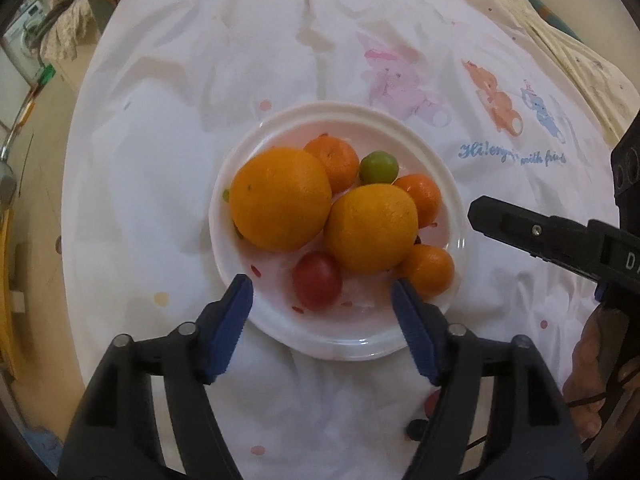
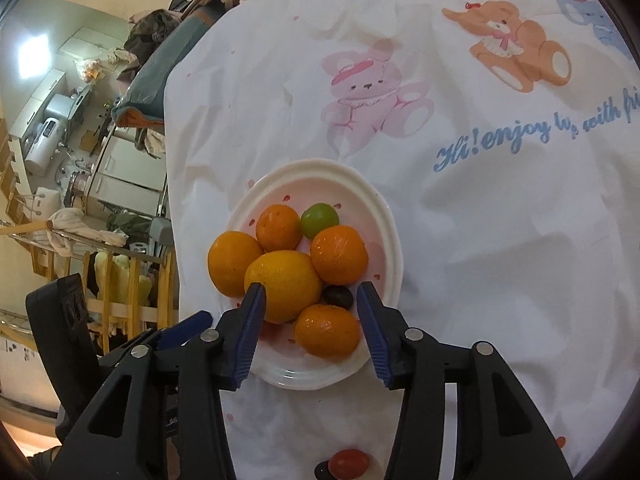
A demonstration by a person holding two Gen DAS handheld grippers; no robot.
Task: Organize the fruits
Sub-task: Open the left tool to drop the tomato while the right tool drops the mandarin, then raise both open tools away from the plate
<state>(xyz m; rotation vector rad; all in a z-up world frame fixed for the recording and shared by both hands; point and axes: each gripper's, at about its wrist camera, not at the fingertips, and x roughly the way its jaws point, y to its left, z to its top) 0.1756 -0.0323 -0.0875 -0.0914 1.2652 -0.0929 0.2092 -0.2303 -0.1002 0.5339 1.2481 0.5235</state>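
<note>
A white plate (image 1: 448, 184) on the printed cloth holds two large oranges (image 1: 280, 198), three small mandarins (image 1: 428, 274), a green fruit (image 1: 378, 167) and a red fruit (image 1: 317, 286). My left gripper (image 1: 320, 284) hangs open over the plate's near rim, its fingertips either side of the red fruit and not touching it. My right gripper (image 2: 311, 287) is open over the same plate (image 2: 320, 166); the nearest mandarin (image 2: 328, 330) lies between its fingers, with a dark fruit (image 2: 338, 296) just behind. Nothing is gripped.
On the cloth near the plate lie a loose red fruit (image 2: 348, 462) and a dark one (image 2: 322, 470). The cloth (image 2: 500, 260) is white and wrinkled, with teddy bear prints. The table edge drops to a cluttered room (image 2: 80, 152) on the left. A hand (image 1: 592, 380) holds the right gripper.
</note>
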